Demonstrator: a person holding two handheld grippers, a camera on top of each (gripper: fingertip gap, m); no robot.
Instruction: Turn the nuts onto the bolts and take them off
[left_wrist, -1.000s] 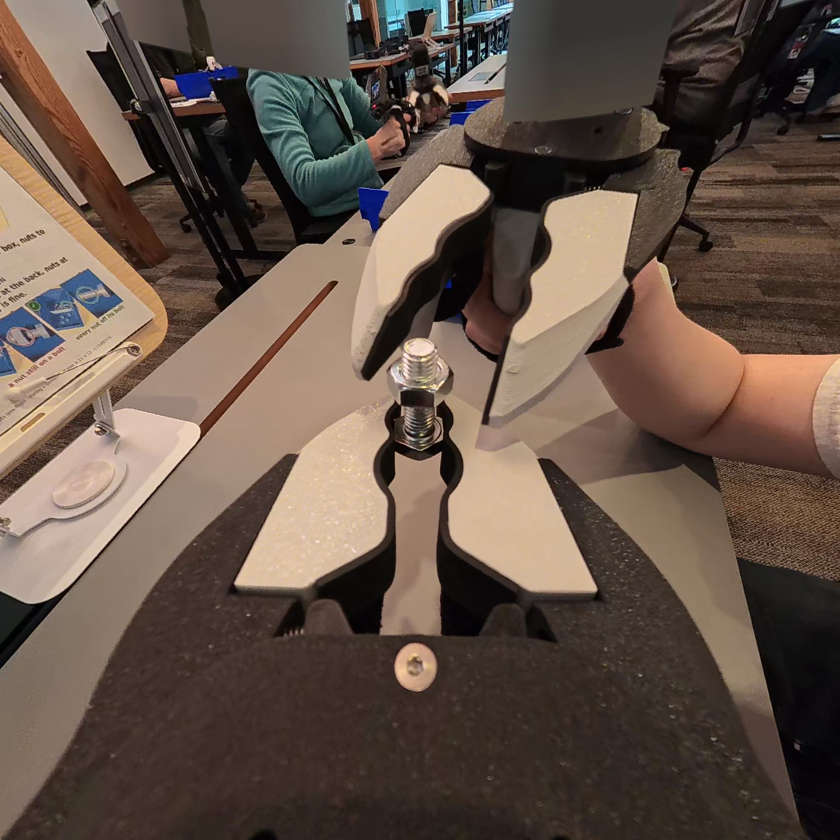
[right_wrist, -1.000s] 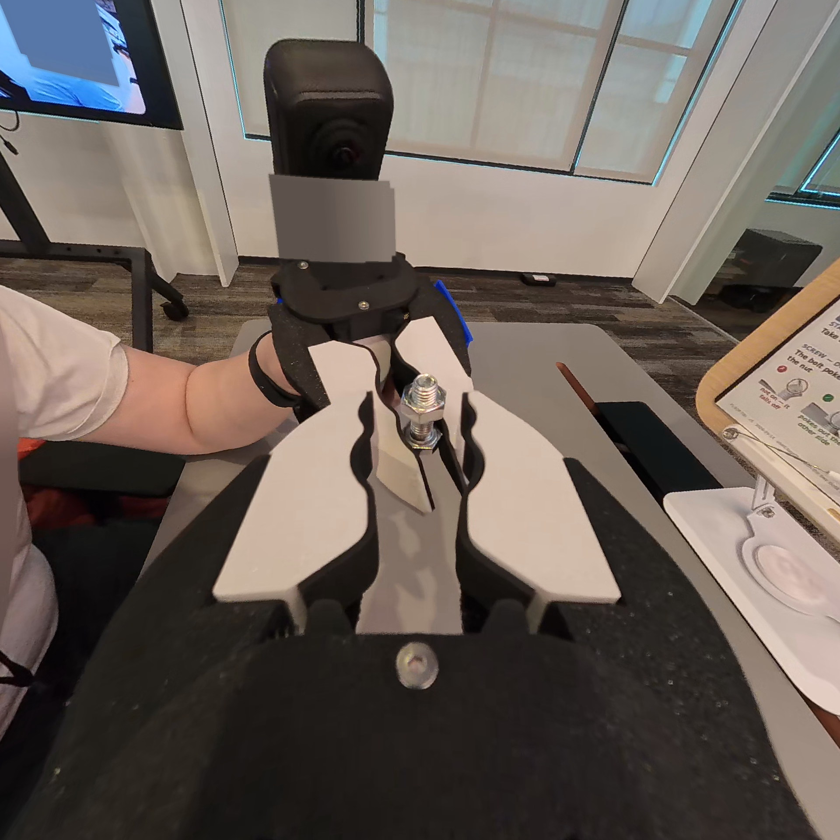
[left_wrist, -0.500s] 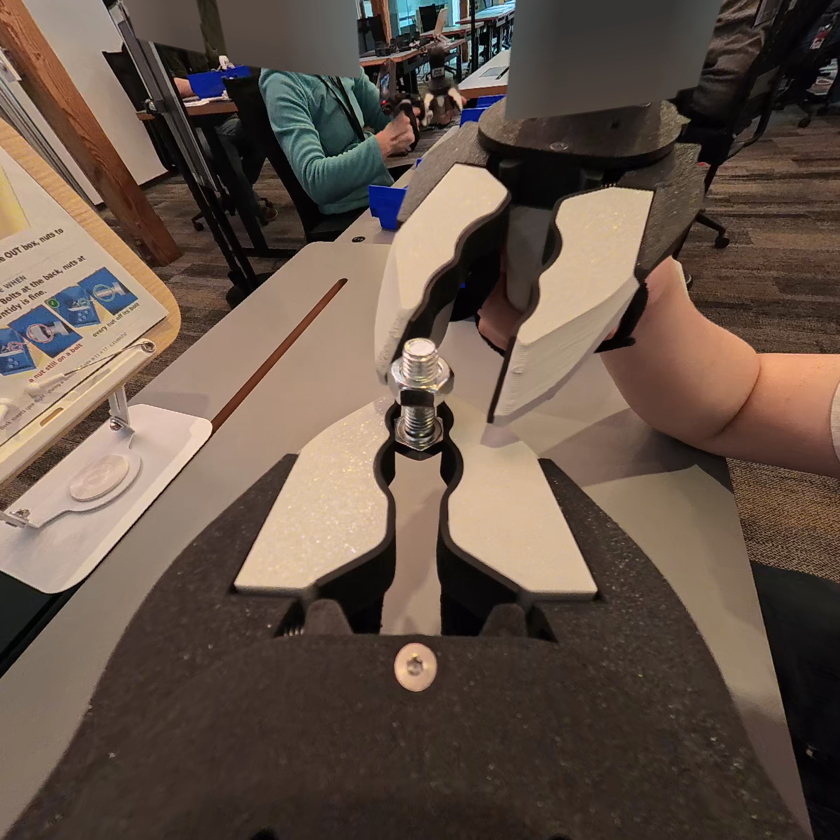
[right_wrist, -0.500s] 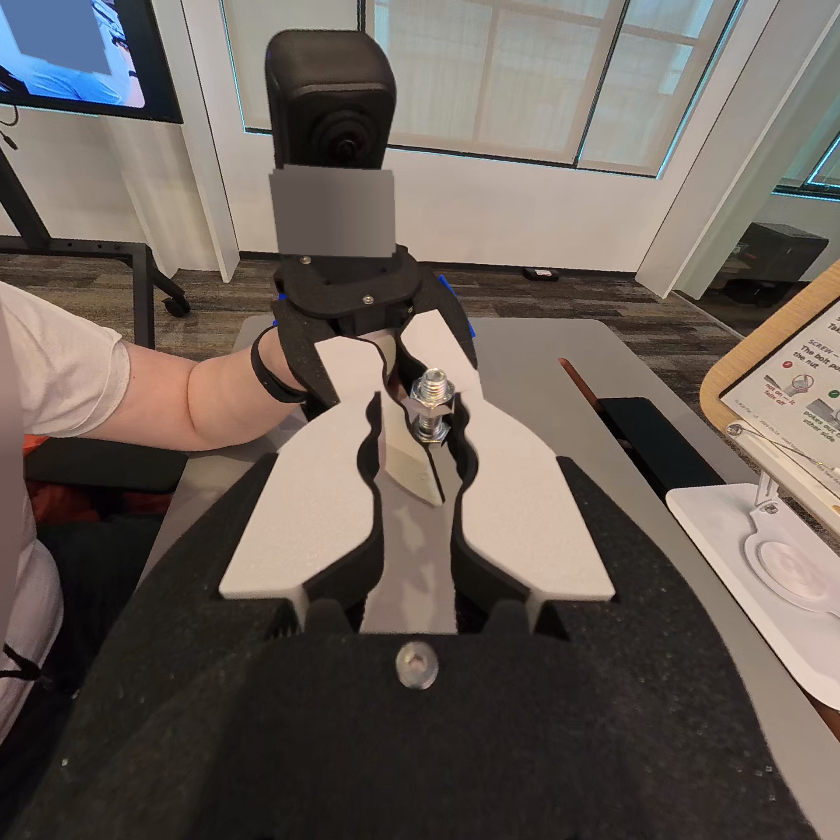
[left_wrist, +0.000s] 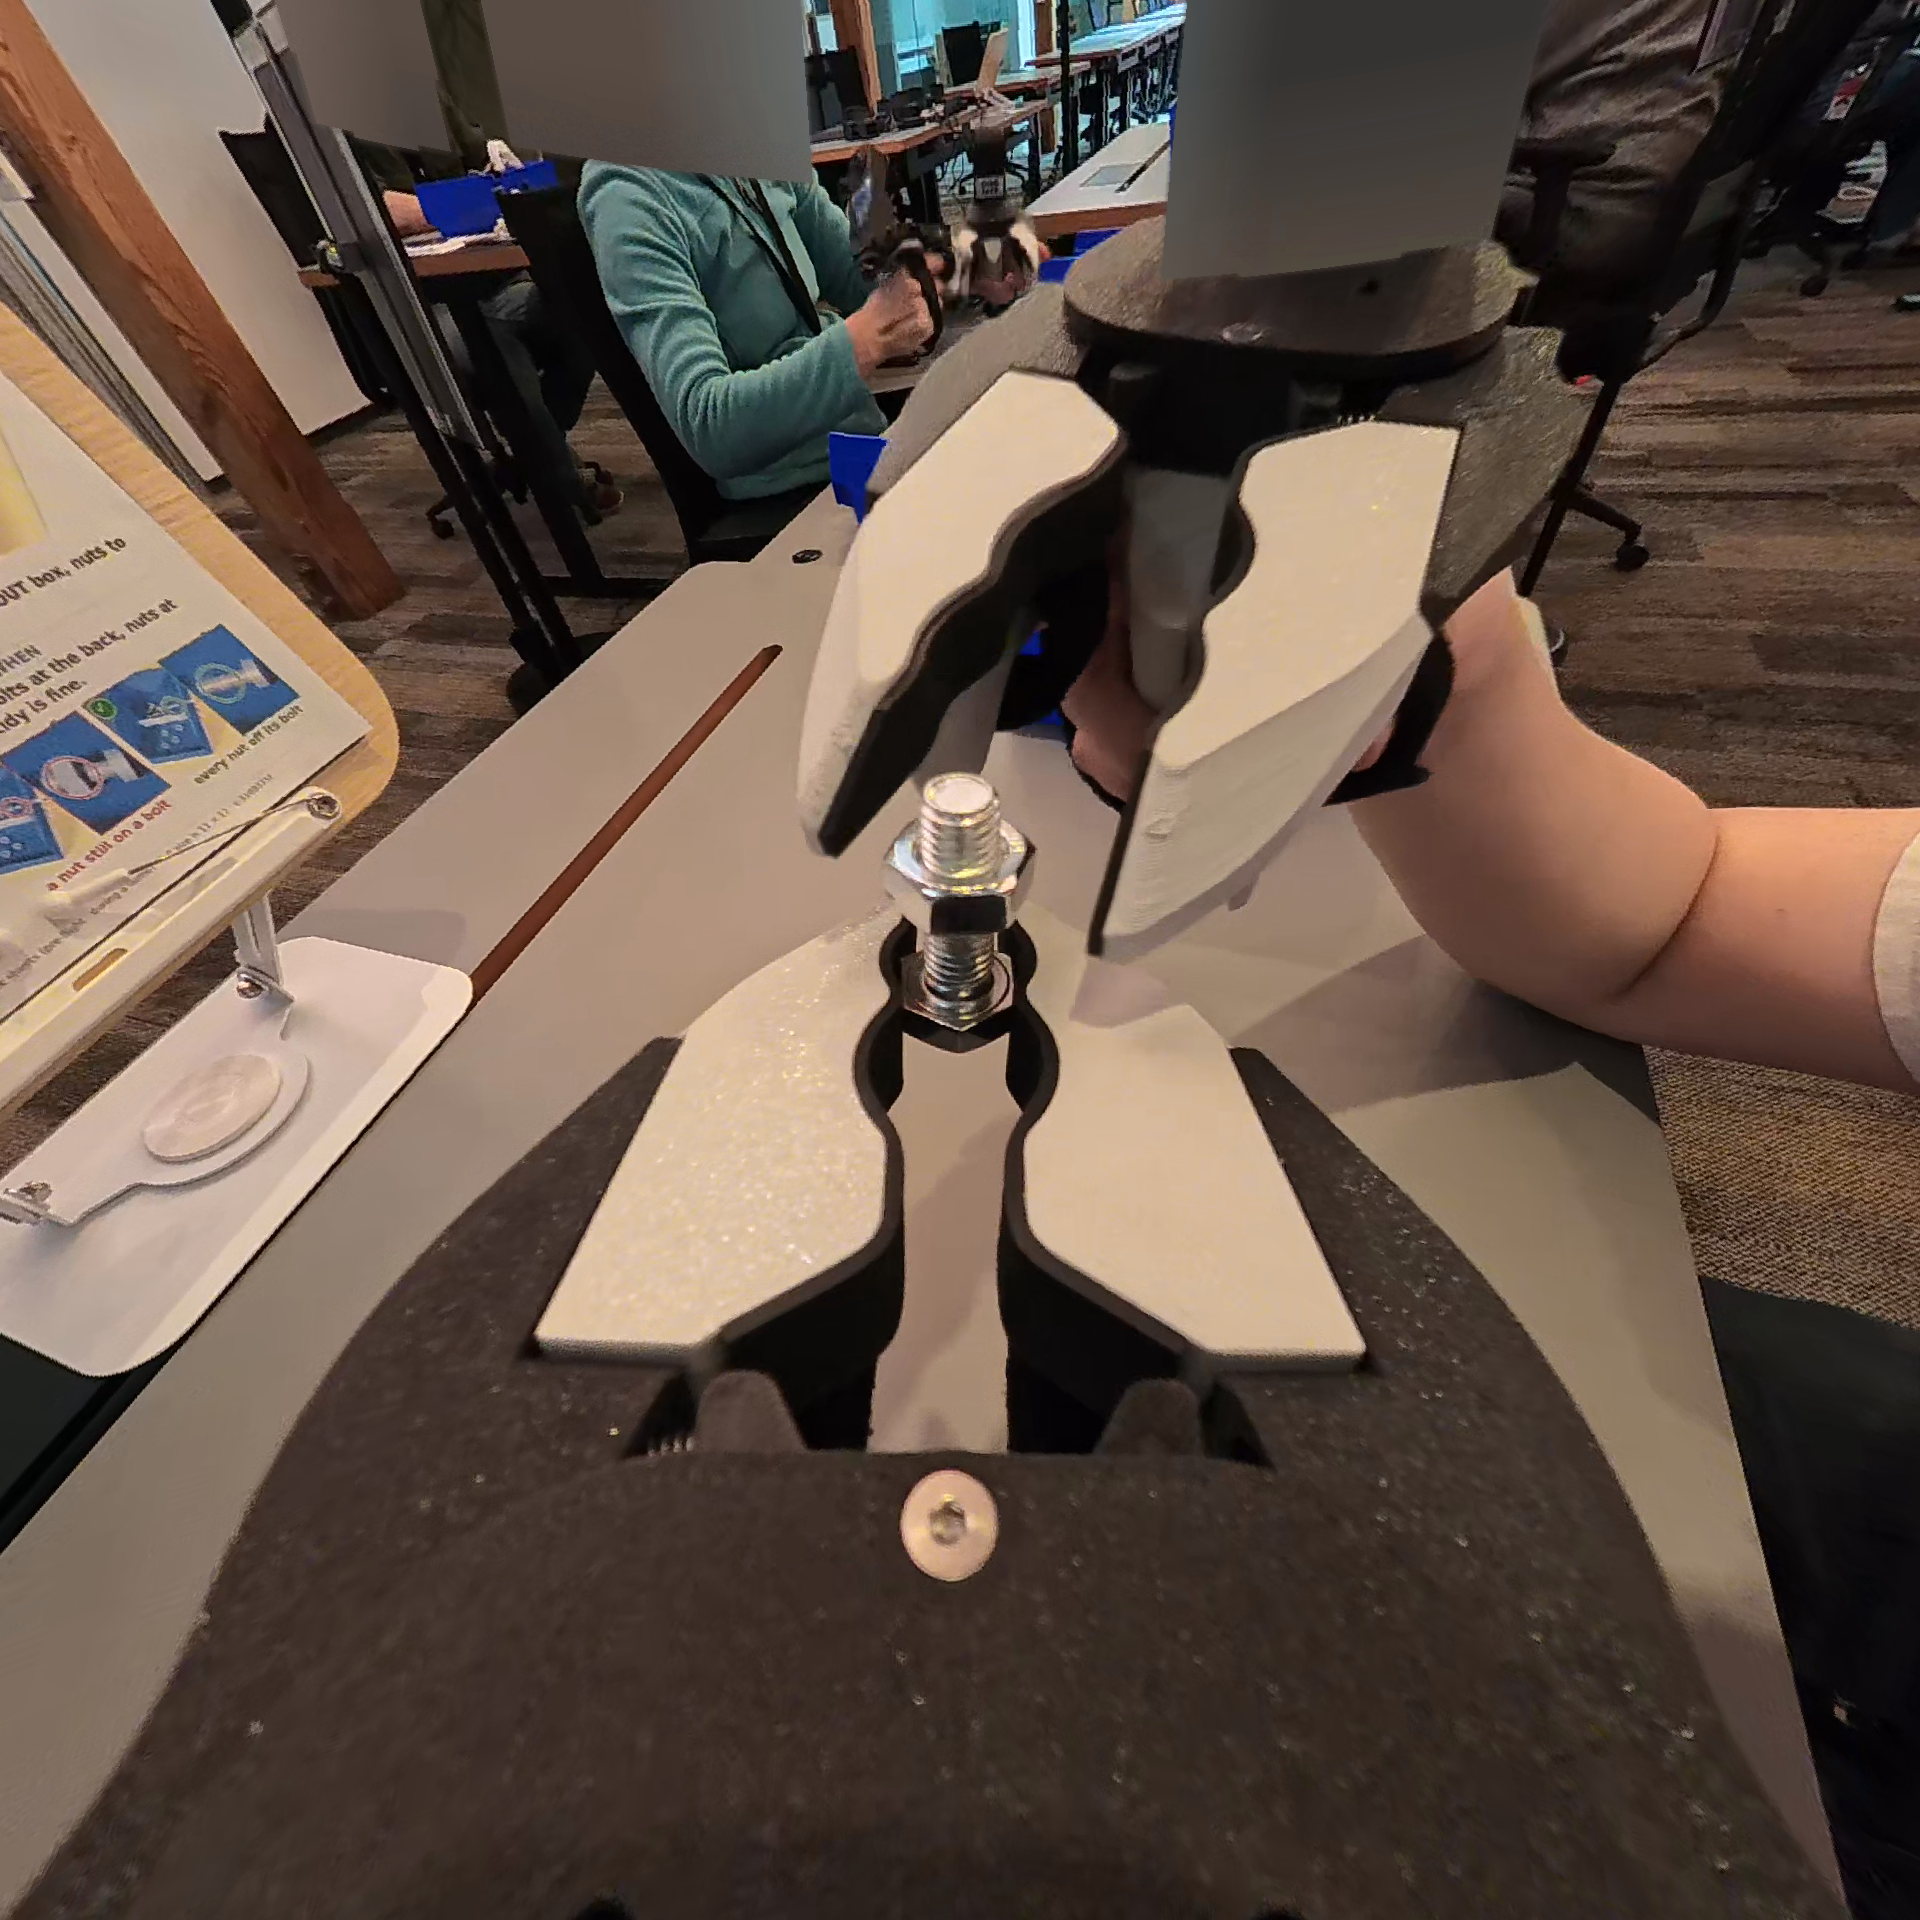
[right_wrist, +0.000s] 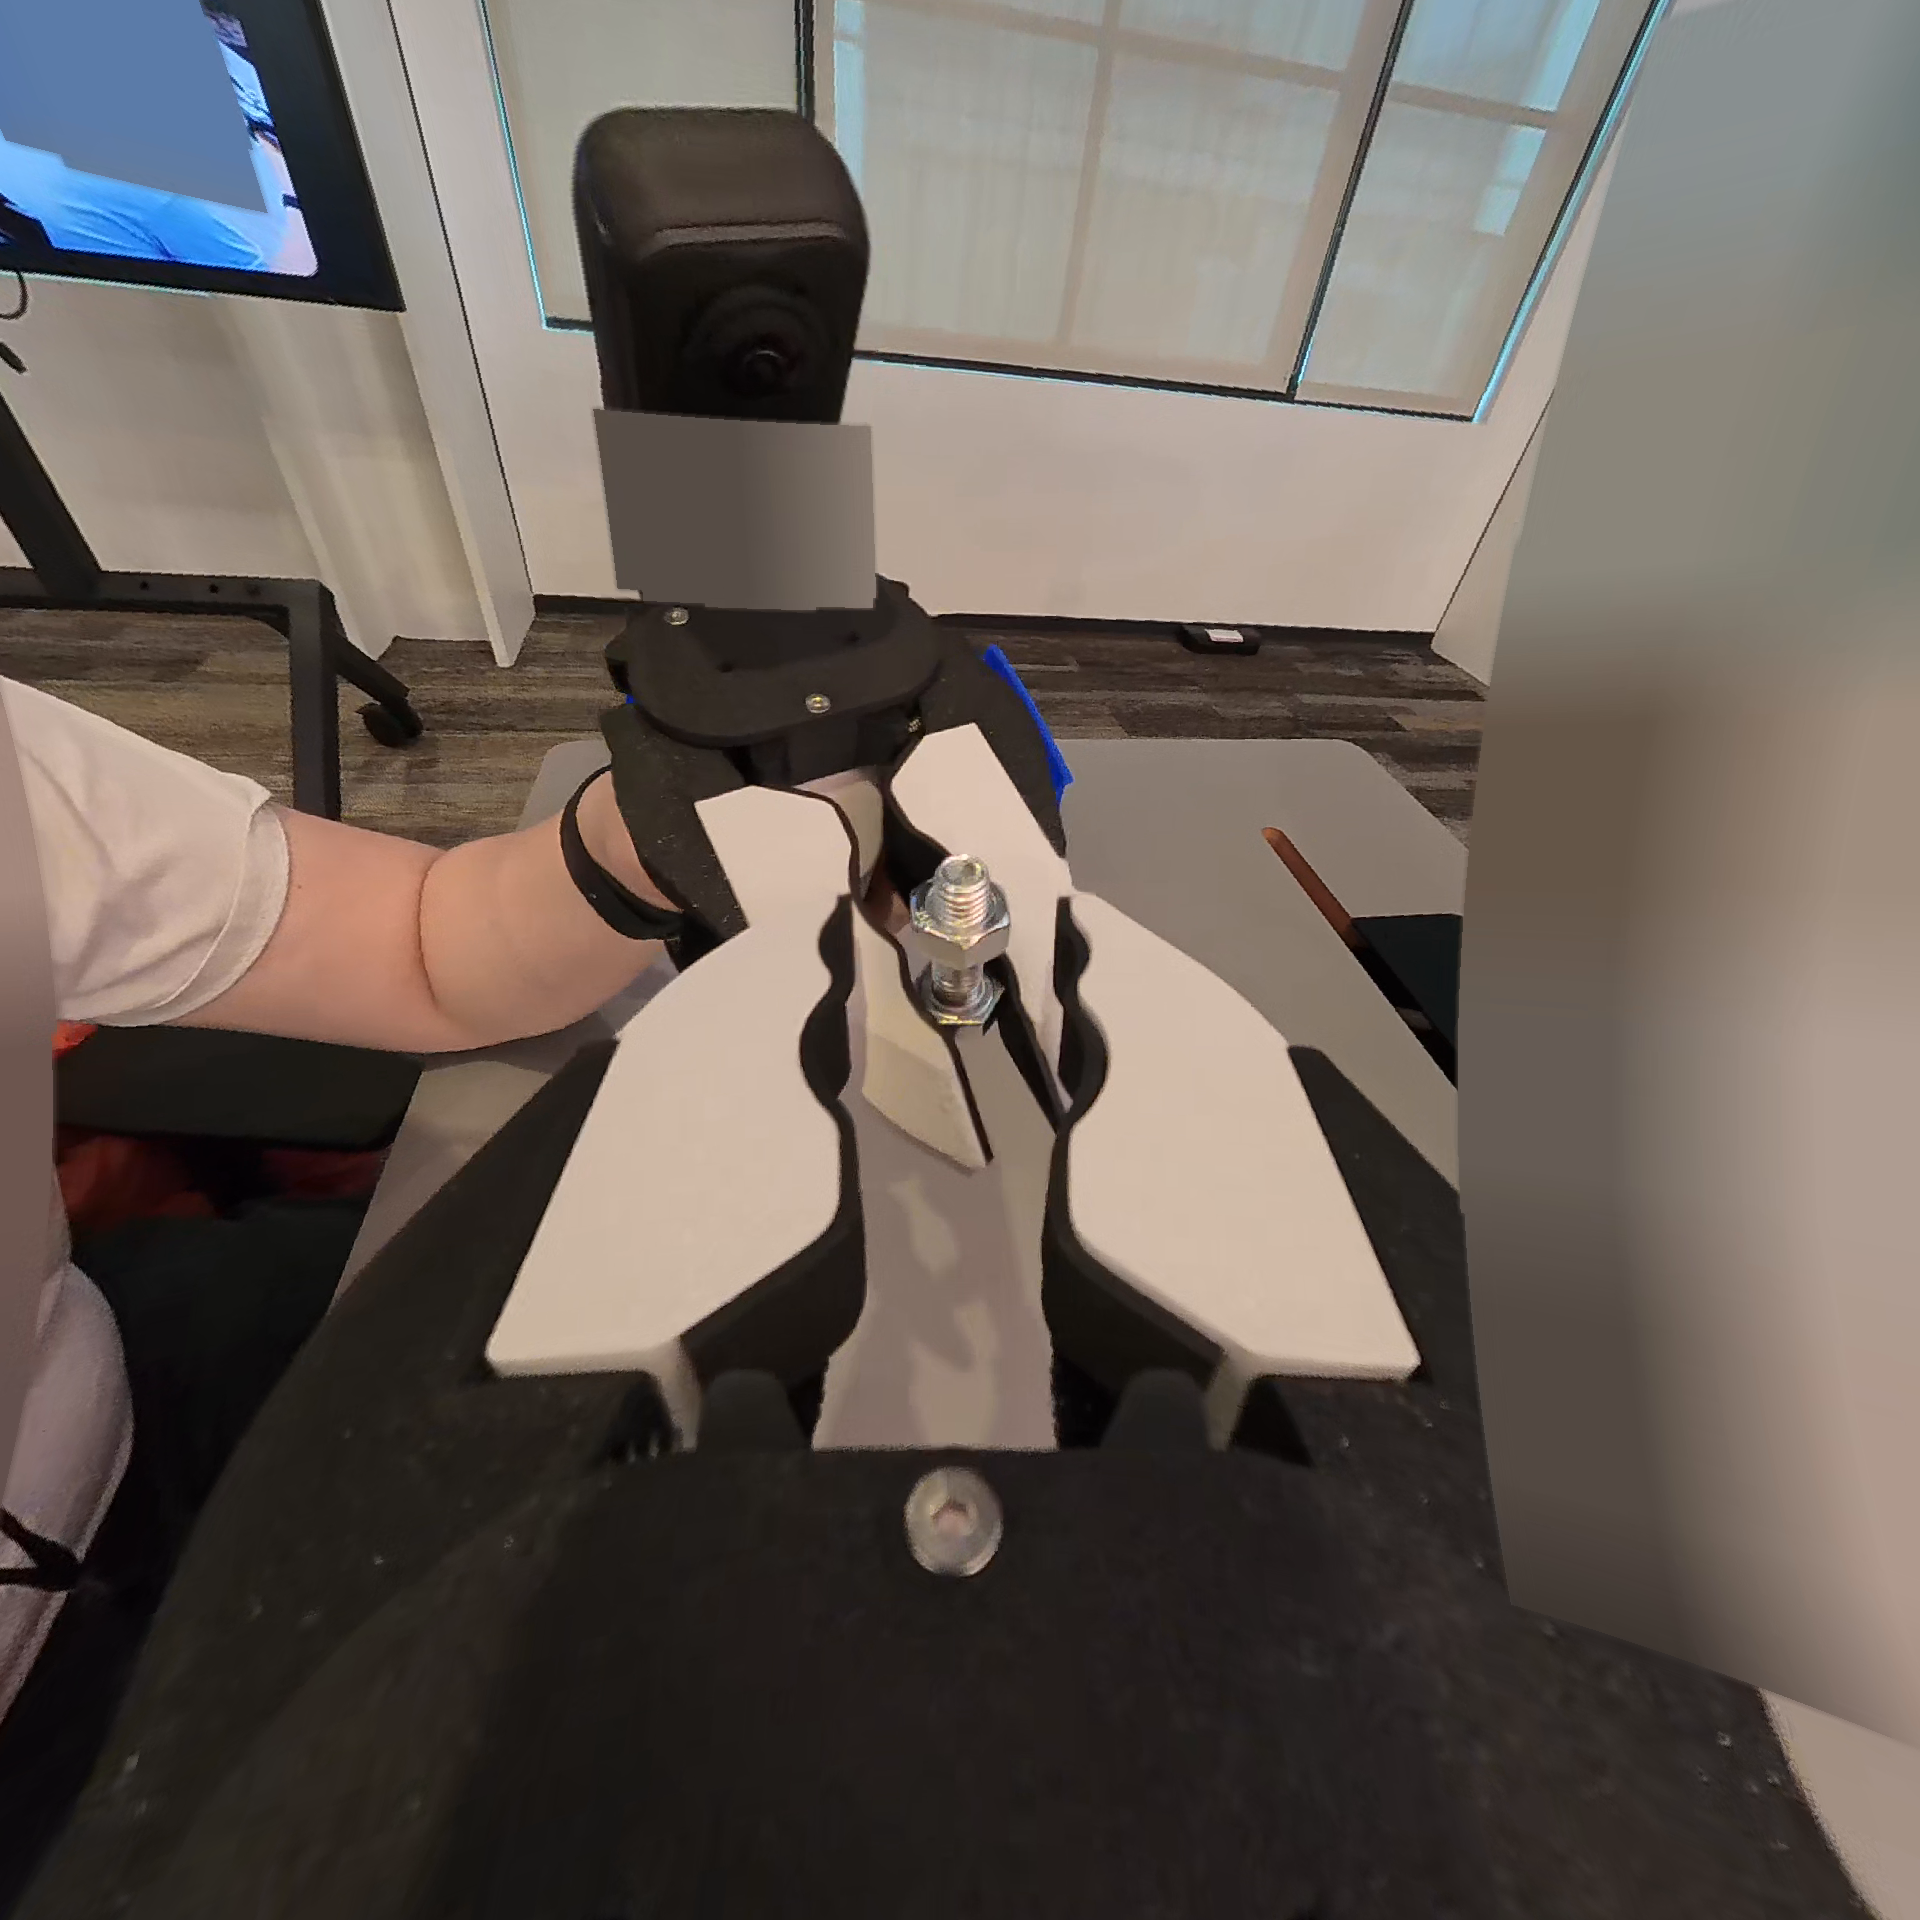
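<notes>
A steel bolt (left_wrist: 958, 961) stands upright with its head clamped between the tips of my left gripper (left_wrist: 951, 961), which is shut on it. A hex nut (left_wrist: 958, 875) sits on the thread just below the bolt's top. My right gripper (left_wrist: 971, 883) faces it from the far side, open, with its fingers on either side of the nut. In the right wrist view the nut (right_wrist: 958, 925) stands between my right gripper's (right_wrist: 956, 920) spread tips. A visible gap shows on each side. The left gripper (right_wrist: 997, 1112) holds the bolt from below there.
The grey table (left_wrist: 644, 935) has a long narrow slot (left_wrist: 634, 800). An instruction board (left_wrist: 156, 707) on a white base (left_wrist: 208, 1143) stands at its left edge. A blue bin (left_wrist: 857, 473) sits behind the right gripper. A person in a teal top (left_wrist: 717, 312) sits at another table. The tips of one gripper are about 5 cm away from the tips of the other.
My right gripper's fingers closed in on the nut half a second ago and have now spread apart again. The left gripper still holds the bolt in the same place.
</notes>
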